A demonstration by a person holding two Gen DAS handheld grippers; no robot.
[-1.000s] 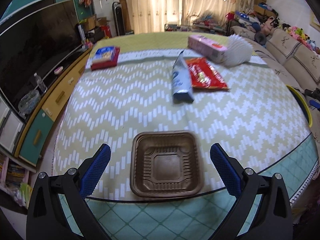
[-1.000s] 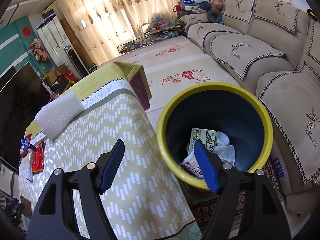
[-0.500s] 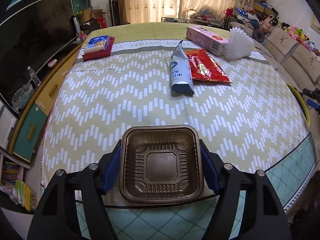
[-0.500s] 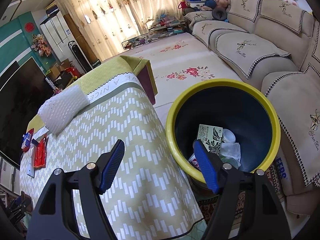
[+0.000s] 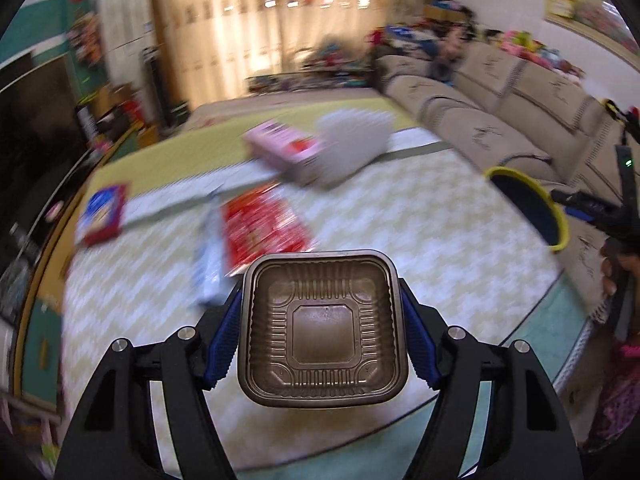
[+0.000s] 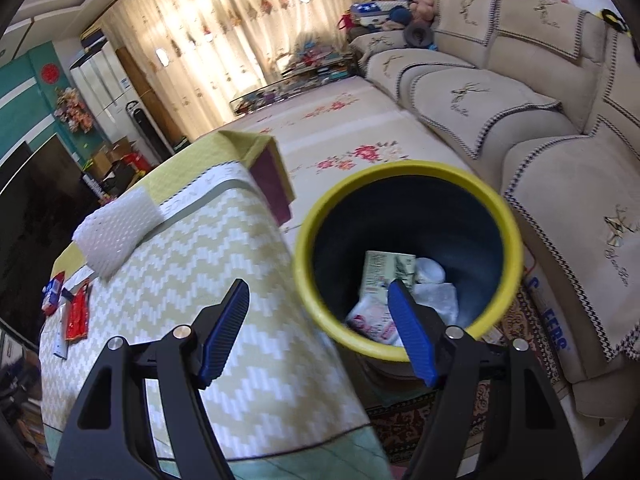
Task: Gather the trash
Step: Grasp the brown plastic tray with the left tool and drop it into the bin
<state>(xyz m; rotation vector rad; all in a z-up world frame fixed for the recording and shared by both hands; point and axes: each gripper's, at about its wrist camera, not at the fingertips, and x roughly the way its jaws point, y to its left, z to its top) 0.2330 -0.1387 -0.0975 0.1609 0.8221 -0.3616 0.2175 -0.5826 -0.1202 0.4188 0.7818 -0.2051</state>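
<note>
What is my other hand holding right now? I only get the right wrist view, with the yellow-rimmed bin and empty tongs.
Observer: The left tongs are clamped on a brown plastic tray, with one pad on each side of it.
Operator: Anything inside it?
Observer: No, the tray is empty. You can see its ribbed bottom.
Operator: Is there any trash on the table that my view hides?
Observer: Yes, a pink box lies right against the white foam sheet, on the side you can't see.
</note>
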